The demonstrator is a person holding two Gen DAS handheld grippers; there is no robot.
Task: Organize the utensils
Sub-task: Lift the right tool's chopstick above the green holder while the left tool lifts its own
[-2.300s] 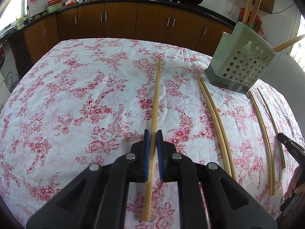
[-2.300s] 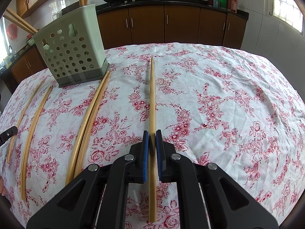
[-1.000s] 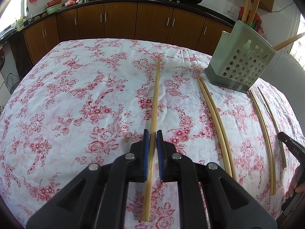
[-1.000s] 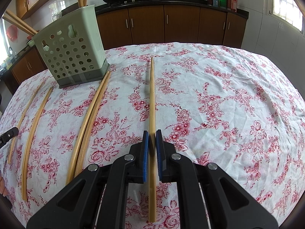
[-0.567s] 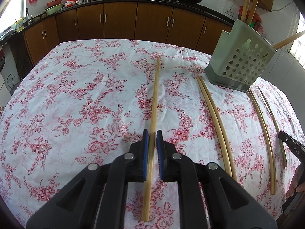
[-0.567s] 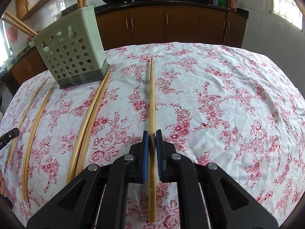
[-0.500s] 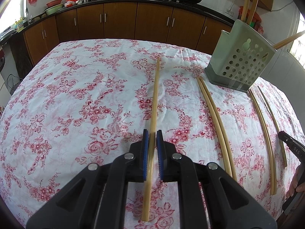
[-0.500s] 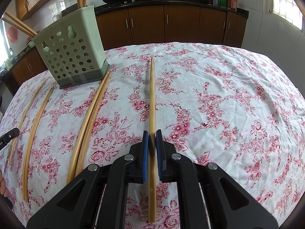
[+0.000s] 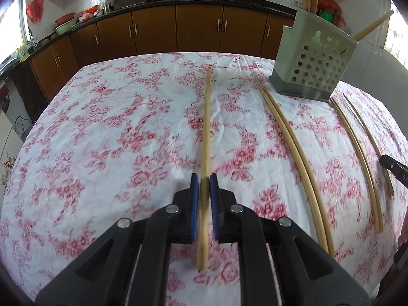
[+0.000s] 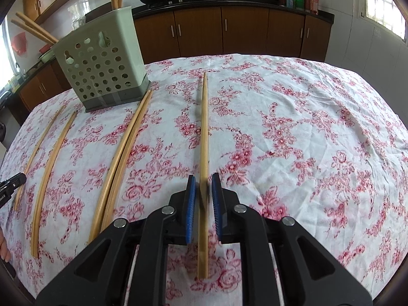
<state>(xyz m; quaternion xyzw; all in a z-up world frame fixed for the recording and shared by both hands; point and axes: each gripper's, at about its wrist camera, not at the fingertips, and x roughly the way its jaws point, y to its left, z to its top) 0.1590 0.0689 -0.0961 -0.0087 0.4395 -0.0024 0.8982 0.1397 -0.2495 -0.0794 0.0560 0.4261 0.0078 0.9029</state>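
My left gripper [image 9: 203, 178] is shut on a long bamboo chopstick [image 9: 206, 127] that points away over the flowered tablecloth [image 9: 114, 127]. My right gripper [image 10: 203, 179] is shut on another long bamboo chopstick [image 10: 204, 127]. A pale green perforated utensil holder [image 9: 315, 56], also in the right wrist view [image 10: 102, 63], stands at the far side with several chopsticks standing in it. A pair of chopsticks [image 9: 293, 148] [image 10: 122, 148] and two single ones [image 9: 357, 148] [image 10: 48, 168] lie on the cloth between the grippers.
The table is covered by the white and red cloth [image 10: 306, 127]. Brown kitchen cabinets [image 9: 178, 30] and a counter with woks run behind it. The tip of the other gripper shows at each view's edge [image 9: 392, 168] [image 10: 10, 183].
Both views have shifted a little: the held chopsticks are lifted slightly off the cloth, the near cloth is motion-blurred, and the holder looks more upright in the left view.
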